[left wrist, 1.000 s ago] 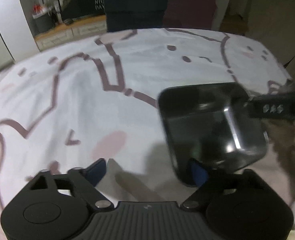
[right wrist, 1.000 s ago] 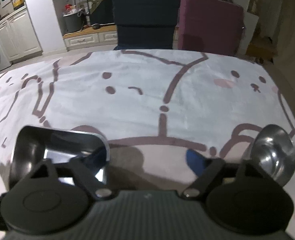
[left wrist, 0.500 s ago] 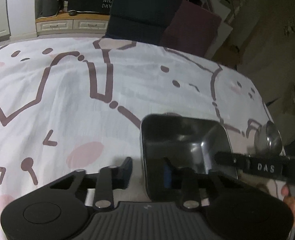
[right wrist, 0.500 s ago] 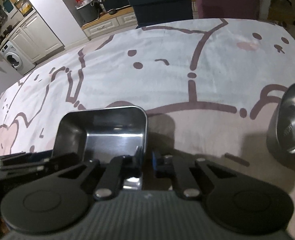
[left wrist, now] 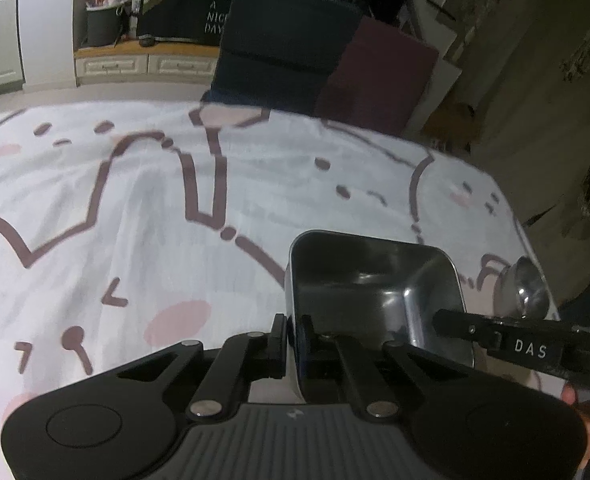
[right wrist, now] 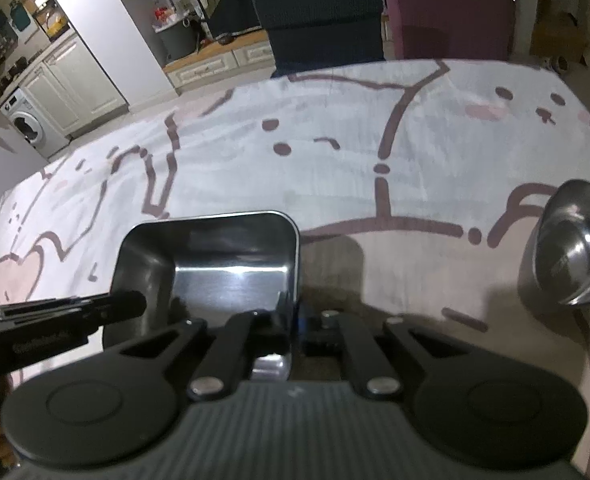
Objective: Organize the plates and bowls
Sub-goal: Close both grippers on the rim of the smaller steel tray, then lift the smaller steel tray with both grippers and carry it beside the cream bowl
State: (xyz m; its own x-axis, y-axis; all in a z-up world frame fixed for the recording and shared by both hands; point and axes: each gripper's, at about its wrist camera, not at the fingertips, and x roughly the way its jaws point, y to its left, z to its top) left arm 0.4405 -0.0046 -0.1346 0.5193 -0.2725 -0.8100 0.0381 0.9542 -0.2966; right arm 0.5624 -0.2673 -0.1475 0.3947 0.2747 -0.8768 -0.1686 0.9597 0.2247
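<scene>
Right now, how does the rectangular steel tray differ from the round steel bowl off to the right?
The rectangular tray has straight walls and rounded corners; the round bowl is curved all round. The tray is gripped on two opposite walls, by the left gripper and the right gripper; nothing touches the bowl, which rests on the tablecloth. The tray looks larger than the bowl. Both are shiny bare metal and empty.

I see a glossy metal rectangular tray (right wrist: 231, 264) clamped ahead; round bowl (right wrist: 571, 248) to the right gripper's right, polished metal. Tablecloth (left wrist: 135, 200) beneath: matt printed cloth, creased. Gripper bodies matt black plastic.
</scene>
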